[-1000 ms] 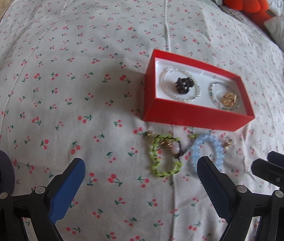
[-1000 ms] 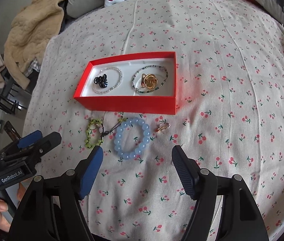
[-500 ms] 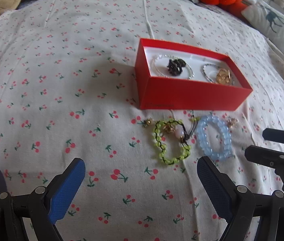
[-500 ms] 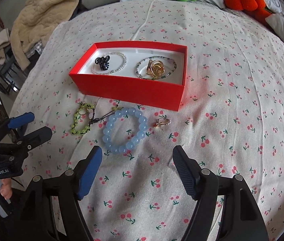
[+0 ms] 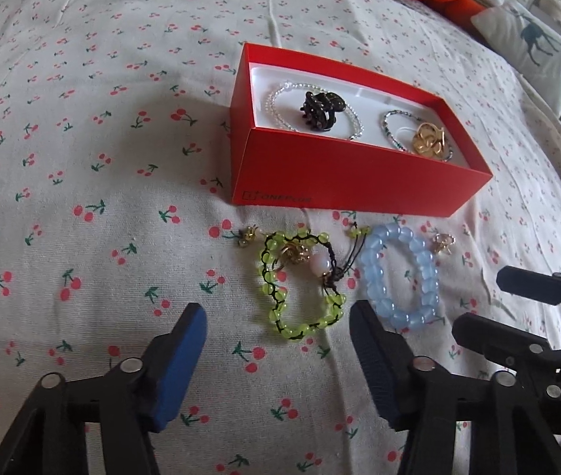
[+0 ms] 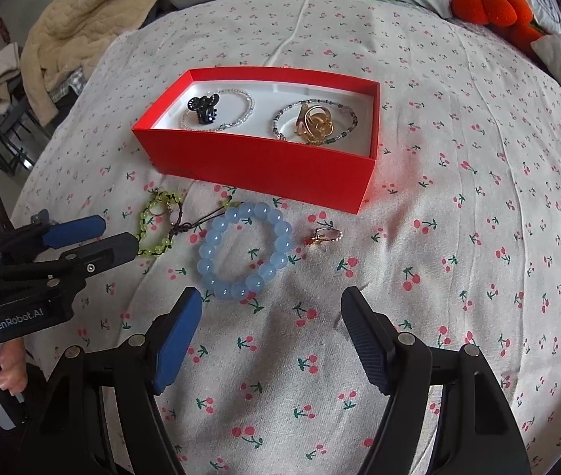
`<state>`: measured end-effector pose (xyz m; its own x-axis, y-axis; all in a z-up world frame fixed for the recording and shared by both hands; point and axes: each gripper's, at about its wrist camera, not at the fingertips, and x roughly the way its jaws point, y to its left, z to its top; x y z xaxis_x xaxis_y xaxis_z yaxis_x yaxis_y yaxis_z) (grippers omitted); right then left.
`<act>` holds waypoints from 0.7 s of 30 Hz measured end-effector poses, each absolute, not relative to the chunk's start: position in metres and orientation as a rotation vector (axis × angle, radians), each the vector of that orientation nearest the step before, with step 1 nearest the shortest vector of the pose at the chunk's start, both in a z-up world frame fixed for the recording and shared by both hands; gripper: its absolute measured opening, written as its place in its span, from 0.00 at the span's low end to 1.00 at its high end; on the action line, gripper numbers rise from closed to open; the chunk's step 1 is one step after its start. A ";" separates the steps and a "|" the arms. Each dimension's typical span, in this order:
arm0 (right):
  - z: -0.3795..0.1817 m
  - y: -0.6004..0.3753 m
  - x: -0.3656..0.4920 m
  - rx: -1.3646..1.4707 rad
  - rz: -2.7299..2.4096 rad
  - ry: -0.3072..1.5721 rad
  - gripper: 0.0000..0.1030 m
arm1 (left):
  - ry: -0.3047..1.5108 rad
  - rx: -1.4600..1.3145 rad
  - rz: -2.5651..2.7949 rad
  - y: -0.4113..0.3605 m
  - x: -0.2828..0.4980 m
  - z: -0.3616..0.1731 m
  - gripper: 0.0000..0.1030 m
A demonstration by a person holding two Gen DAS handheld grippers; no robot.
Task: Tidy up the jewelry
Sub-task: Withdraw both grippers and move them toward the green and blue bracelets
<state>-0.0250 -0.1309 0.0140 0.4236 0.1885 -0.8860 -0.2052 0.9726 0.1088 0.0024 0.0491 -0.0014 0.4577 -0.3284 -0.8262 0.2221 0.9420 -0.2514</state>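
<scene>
left hand-held gripper (image 5: 276, 328): we had it spread wide with nothing between the pads, low over the bed (image 5: 82, 158).
green bracelet (image 5: 300, 283): we found it straight ahead of the left hand-held gripper, partly inside the gap between its pads, its long axis running away from us toward the red box (image 5: 343, 182).
blue bracelet (image 6: 245, 251): we saw it ahead and a little left of the right hand-held gripper (image 6: 272, 316), its near beads just beside the left pad; from the left hand-held gripper it lay off to the right.
small gold charm (image 6: 322, 235): we placed it ahead of the right hand-held gripper, just right of the blue bracelet, near the box wall.
right hand-held gripper: we held it equally wide and empty.
nearer hand: we judged left for green, right for blue.
red box: beyond all three loose pieces, already holding two bracelets and two clips.
</scene>
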 end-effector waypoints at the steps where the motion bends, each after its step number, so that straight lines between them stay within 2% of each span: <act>1: 0.014 -0.132 -0.025 -0.012 0.242 1.109 0.73 | 1.046 -0.107 -0.336 0.048 0.003 -0.003 0.56; 11: 0.010 -0.134 -0.027 -0.013 0.228 1.133 0.73 | 1.091 0.009 -0.242 0.037 0.006 -0.020 0.23; 15: 0.008 -0.135 -0.028 -0.011 0.227 1.143 0.73 | 1.088 -0.001 -0.223 0.043 0.006 -0.019 0.05; 21: 0.008 -0.140 -0.028 0.006 0.213 1.155 0.73 | 1.102 -0.060 -0.222 0.057 0.002 -0.017 0.00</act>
<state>-0.0276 -0.1397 0.0075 0.3860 0.1702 -0.9067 -0.1644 0.9798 0.1139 0.0022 0.0566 -0.0172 0.4324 -0.2074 -0.8775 0.1480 0.9763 -0.1578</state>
